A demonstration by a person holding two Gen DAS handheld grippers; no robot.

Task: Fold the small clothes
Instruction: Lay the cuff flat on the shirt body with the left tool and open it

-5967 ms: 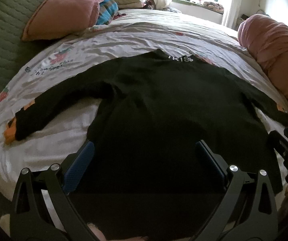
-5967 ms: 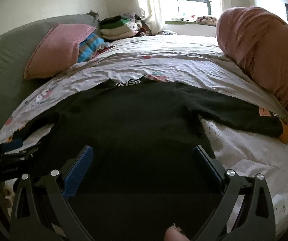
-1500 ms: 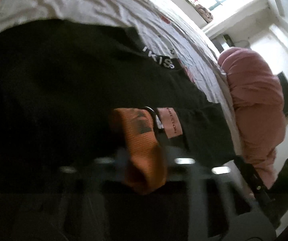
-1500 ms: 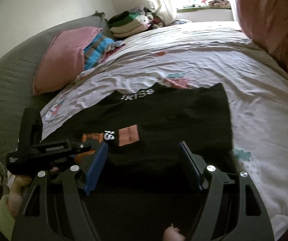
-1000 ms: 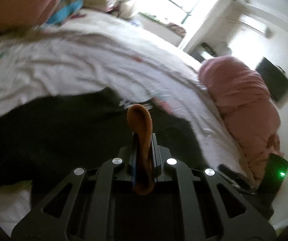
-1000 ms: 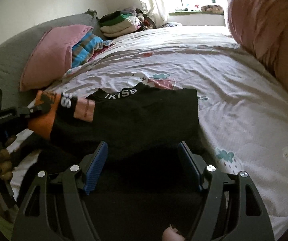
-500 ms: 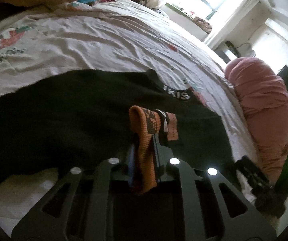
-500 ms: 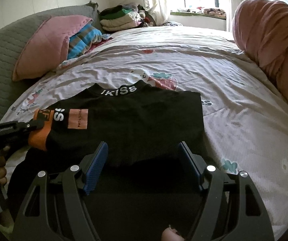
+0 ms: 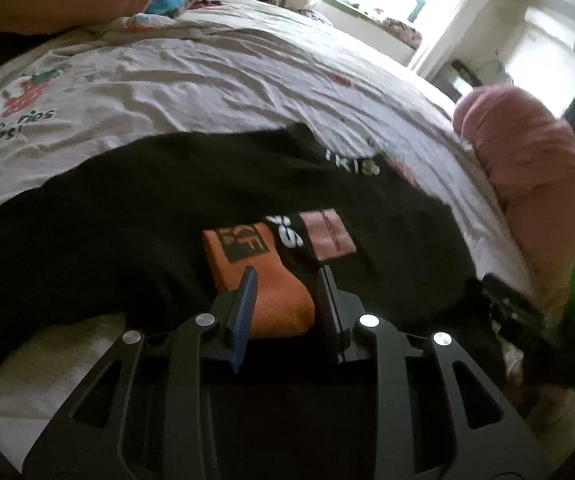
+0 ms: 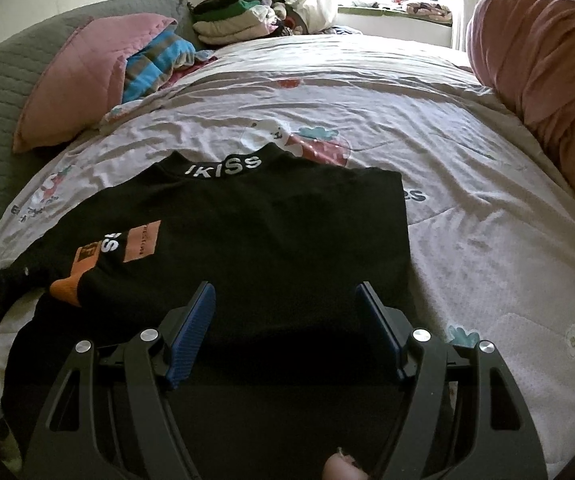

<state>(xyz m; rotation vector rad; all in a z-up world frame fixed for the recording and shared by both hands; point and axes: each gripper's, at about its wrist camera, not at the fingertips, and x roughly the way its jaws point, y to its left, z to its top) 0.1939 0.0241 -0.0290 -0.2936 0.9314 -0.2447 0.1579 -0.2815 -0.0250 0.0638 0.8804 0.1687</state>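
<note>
A black long-sleeved top (image 10: 271, 240) with white collar lettering lies on the bed; its right side is folded in, with a straight edge. One sleeve lies across the body, and its orange cuff (image 9: 271, 300) rests on the cloth; the cuff also shows in the right wrist view (image 10: 72, 283). My left gripper (image 9: 285, 280) has its jaws parted a little around the cuff, not clamping it. My right gripper (image 10: 285, 300) is open and empty, over the top's lower part. The other gripper shows at the right edge of the left wrist view (image 9: 527, 320).
The bed has a white printed sheet (image 10: 467, 208). A pink pillow (image 10: 87, 72) and striped cloth (image 10: 155, 60) lie at the back left, a stack of folded clothes (image 10: 231, 20) behind. A rolled pink quilt (image 10: 535, 48) lies along the right side.
My left gripper has lowered the orange cuff onto the top and its jaws have opened off it. The sleeve now lies flat across the body. My right gripper stays open.
</note>
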